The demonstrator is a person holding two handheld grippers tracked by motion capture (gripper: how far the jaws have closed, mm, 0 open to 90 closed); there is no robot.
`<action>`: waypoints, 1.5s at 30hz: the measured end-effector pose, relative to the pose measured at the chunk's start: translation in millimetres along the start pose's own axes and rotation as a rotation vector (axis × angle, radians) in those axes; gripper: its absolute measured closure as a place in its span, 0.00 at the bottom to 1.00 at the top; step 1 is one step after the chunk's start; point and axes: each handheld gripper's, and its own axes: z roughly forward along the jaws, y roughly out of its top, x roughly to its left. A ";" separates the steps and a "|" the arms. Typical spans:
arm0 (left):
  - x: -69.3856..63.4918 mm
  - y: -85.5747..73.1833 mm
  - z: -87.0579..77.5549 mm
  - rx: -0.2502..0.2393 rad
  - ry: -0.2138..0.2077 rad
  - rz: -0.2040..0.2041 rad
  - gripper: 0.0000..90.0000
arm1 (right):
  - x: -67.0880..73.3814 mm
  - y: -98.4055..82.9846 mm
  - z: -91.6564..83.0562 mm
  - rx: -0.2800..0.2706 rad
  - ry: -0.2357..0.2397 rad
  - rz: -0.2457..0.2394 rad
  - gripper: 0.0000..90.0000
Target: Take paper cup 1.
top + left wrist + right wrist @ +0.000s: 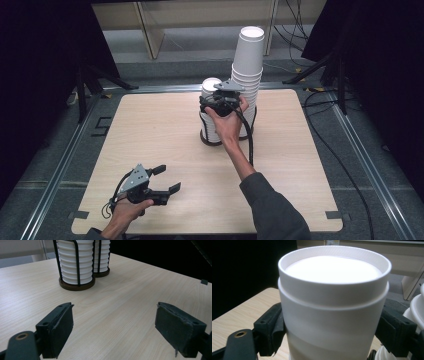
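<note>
- High view: the right gripper (218, 102) is at the shorter of two stacks of white foam cups, clamped around the top white upside-down foam cup (210, 86) of that stack; the cup's long axis stands upright, so the lift, I judge, has to go straight up.
- Right gripper view: both black pads (272, 327) press the cup's wall from either side, just below its raised flat base.
- The shorter stack sits in a black wire holder with a round dark base (77, 286); a second holder (250, 112) just beside it bears the taller stack of white cups (247, 65), which rises well above the first.
- The left gripper (165, 181) rests low near the front edge of the pale wooden table (160, 130), jaws apart and empty, well apart from both stacks; the right hand is the nearer one.
</note>
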 end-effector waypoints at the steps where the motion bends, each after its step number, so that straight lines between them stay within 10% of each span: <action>1: 0.0 0.1 -0.6 0.006 0.003 0.005 0.16 | -1.5 1.2 -0.6 0.006 -0.007 -0.028 0.21; 45: 0.9 -1.5 0.6 0.014 0.014 0.000 0.16 | 5.8 80.2 -61.2 -0.214 0.061 -0.067 0.22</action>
